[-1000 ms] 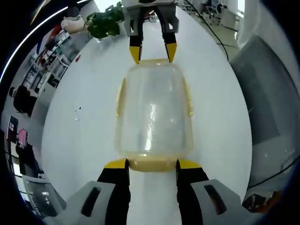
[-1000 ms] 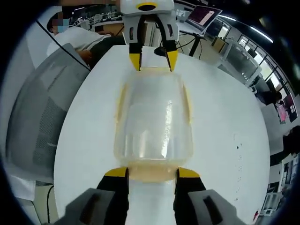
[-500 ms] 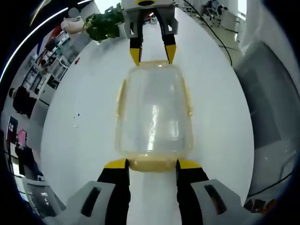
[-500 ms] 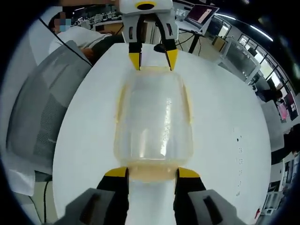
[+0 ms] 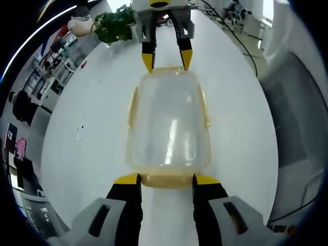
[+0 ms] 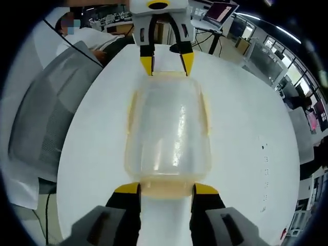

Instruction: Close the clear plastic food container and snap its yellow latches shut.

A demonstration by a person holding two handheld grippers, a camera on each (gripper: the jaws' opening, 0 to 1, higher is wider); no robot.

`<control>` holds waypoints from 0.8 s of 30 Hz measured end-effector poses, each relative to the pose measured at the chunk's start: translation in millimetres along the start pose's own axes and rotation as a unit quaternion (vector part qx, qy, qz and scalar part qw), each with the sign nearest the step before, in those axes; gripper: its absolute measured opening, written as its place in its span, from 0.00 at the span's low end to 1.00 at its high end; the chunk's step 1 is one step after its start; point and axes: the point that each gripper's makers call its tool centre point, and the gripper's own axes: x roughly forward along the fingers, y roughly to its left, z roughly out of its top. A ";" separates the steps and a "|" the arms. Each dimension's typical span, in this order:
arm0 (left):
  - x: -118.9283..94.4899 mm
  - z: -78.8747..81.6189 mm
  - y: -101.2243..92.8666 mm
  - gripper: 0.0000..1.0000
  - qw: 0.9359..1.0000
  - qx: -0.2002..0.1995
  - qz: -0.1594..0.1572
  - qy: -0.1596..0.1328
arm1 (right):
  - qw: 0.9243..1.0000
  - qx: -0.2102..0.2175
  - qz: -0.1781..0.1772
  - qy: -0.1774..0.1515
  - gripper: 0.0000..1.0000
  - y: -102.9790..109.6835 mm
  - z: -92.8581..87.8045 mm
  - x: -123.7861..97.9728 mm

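Note:
The clear plastic food container [image 5: 168,123] lies on the white table [image 5: 92,128] with its lid on. Yellow latches run along its sides [image 5: 132,105] and ends. My left gripper [image 5: 166,179] stands open at the near end, its jaws on either side of the yellow end latch [image 5: 166,181]. My right gripper [image 5: 166,59] is at the far end, jaws spread at that latch. In the right gripper view the same container [image 6: 168,128] sits between my right gripper [image 6: 166,188], open around the near latch, and my left gripper [image 6: 166,64] opposite.
A potted plant [image 5: 113,25] stands at the table's far end in the left gripper view. A grey mesh chair [image 5: 297,118] is beside the table, seen again as the chair [image 6: 41,118]. A person [image 6: 92,38] sits behind, near a laptop [image 6: 223,13].
Both views have shifted slightly with the hands. The container and both grippers keep their places at its two ends.

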 end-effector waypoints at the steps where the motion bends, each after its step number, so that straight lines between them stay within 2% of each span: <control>1: 1.1 1.0 -0.4 0.36 1.000 0.000 -0.001 0.000 | 1.000 0.000 0.001 0.000 0.35 0.2 -1.2 0.0; 7: 4.6 5.4 -0.6 0.36 1.000 -0.002 -0.005 -0.005 | 1.000 0.005 0.009 -0.002 0.35 -0.5 -7.6 -0.4; 24: 14.8 3.7 -2.3 0.36 1.000 -0.010 -0.014 -0.003 | 1.000 0.011 0.019 -0.002 0.35 -2.0 -12.8 6.9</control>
